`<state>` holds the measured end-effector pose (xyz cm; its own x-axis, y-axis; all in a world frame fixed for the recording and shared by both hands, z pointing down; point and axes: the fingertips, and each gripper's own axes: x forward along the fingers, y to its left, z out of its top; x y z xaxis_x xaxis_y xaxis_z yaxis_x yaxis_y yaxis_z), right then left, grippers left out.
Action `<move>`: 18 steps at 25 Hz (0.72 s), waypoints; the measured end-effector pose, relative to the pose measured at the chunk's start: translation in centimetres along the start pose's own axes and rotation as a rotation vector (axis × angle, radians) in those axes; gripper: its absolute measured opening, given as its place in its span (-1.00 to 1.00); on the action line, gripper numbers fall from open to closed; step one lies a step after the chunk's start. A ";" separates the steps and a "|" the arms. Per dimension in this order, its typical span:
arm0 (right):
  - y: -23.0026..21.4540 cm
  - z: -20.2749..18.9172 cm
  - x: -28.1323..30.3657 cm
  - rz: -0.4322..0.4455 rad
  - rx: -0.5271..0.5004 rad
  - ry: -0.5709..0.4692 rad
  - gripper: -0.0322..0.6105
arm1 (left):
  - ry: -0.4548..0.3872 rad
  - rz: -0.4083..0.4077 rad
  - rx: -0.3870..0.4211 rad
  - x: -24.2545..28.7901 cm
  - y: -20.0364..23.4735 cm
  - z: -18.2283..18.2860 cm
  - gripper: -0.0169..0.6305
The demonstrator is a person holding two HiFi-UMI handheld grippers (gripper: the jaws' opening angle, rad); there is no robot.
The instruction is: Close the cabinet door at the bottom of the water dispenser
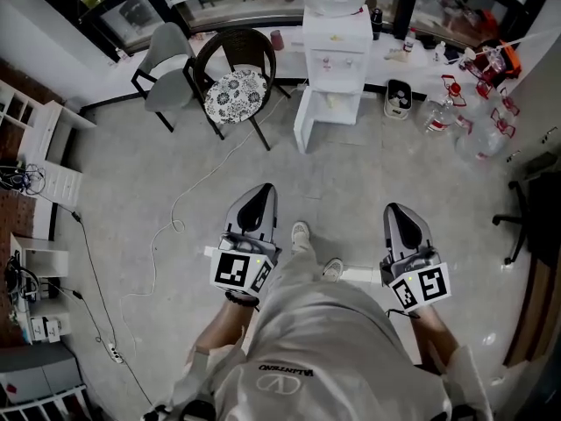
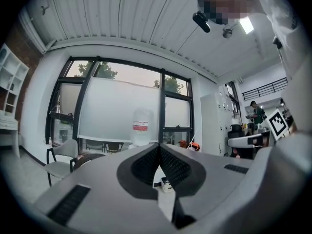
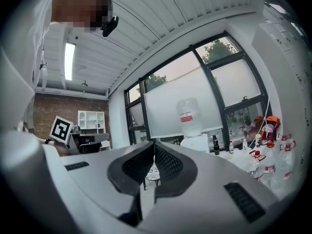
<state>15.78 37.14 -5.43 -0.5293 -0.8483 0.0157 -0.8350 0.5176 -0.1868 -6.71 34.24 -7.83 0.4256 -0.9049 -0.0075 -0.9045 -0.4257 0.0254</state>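
Cabinet door stands open over grey floor.

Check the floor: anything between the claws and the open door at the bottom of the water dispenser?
Nothing visible. Bare floor lies between the left claw, the right claw and the door. The chair stands left of the door and the cable trails further left, both off the line.

Left gripper: held level before the person's body, jaws closed together, empty.
Right gripper: level alongside, jaws closed, empty.
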 end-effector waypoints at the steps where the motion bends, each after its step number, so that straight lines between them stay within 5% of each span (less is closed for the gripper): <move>1: 0.0 0.0 0.2 0.000 0.000 -0.001 -0.85 | -0.005 -0.002 0.002 0.2 0.2 0.1 -0.94; 18: -0.5 0.2 8.5 -0.055 -0.009 0.008 -0.85 | -0.033 -0.045 -0.040 7.0 6.9 0.3 -0.94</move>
<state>11.77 29.64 -5.41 -0.4841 -0.8744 0.0336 -0.8640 0.4715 -0.1765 -9.97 24.95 -8.02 0.4639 -0.8849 -0.0423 -0.8826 -0.4658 0.0638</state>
